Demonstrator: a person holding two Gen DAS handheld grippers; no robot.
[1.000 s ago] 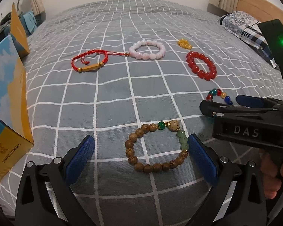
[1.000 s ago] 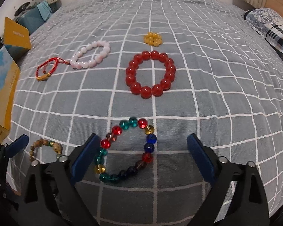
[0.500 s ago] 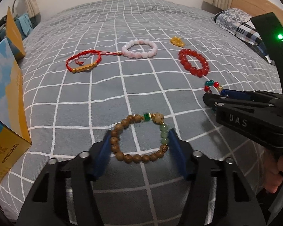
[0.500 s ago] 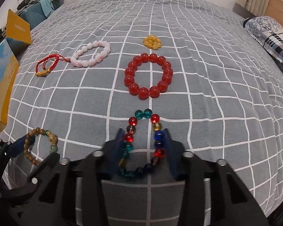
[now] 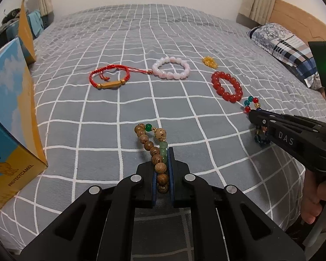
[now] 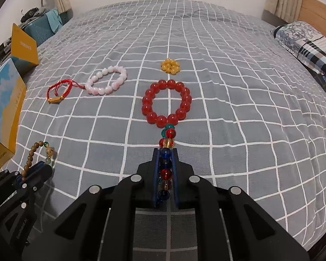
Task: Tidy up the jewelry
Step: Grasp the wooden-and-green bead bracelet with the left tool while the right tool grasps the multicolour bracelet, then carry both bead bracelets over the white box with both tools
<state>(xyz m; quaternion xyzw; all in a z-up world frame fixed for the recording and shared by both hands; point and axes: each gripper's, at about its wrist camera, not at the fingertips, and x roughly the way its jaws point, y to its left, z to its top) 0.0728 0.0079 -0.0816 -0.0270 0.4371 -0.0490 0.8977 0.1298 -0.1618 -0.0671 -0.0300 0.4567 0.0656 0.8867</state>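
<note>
Both tongs have just been closing, and each now pinches a bracelet on the bed (image 5: 119,113): the left tongs (image 5: 163,169) squeeze the wooden bead bracelet (image 5: 151,145) flat at lower centre, the right tongs (image 6: 165,169) clamp the multicoloured bead bracelet (image 6: 167,143). Its far end touches the red bead bracelet (image 6: 167,103) just above. Further up lie the yellow bead cluster (image 6: 170,66), pink bracelet (image 6: 107,83) and red cord bracelet (image 6: 58,91). A blue-and-yellow box (image 5: 8,117) crowds the left edge; open bedspread to the right, up to a pillow (image 6: 304,43).

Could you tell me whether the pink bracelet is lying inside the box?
No, the pink bracelet lies on the bedspread, apart from the box.
</note>
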